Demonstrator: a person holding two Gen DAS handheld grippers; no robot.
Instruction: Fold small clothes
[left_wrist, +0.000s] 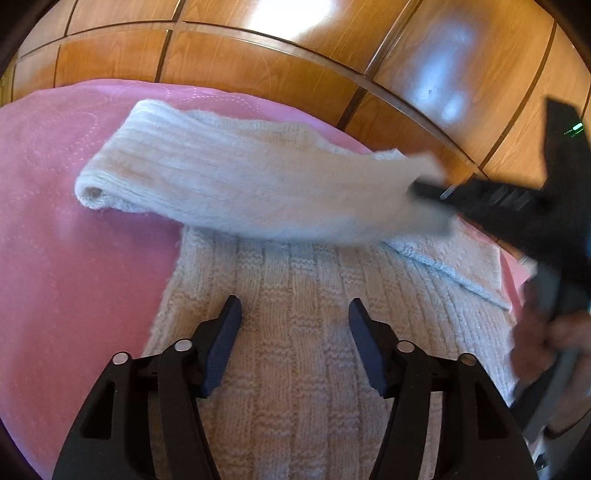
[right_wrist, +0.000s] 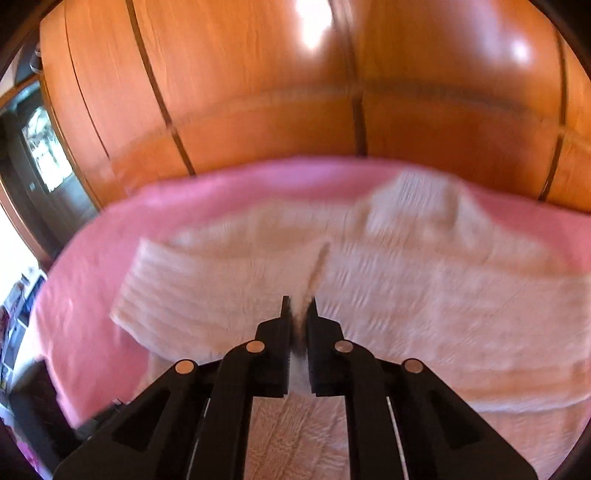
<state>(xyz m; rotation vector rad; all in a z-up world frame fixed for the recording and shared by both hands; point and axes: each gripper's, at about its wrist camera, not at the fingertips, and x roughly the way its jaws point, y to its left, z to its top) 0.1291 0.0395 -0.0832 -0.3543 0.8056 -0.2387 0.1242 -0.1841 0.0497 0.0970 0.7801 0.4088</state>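
A cream knitted sweater (left_wrist: 295, 332) lies on a pink bedcover (left_wrist: 74, 258). My left gripper (left_wrist: 295, 314) is open and empty just above the sweater's body. My right gripper (right_wrist: 299, 310) is shut on the sweater's sleeve (right_wrist: 314, 269). In the left wrist view the right gripper (left_wrist: 436, 192) holds the sleeve (left_wrist: 240, 184) lifted across the sweater's upper part, blurred by motion. The sleeve's cuff (left_wrist: 96, 188) rests on the bedcover at the left. In the right wrist view the sweater (right_wrist: 406, 295) spreads over the bedcover (right_wrist: 110, 240).
A glossy wooden wardrobe (left_wrist: 295, 55) stands behind the bed and also shows in the right wrist view (right_wrist: 295, 92). A dark doorway (right_wrist: 33, 166) is at the left. The person's hand (left_wrist: 554, 339) shows at the right edge.
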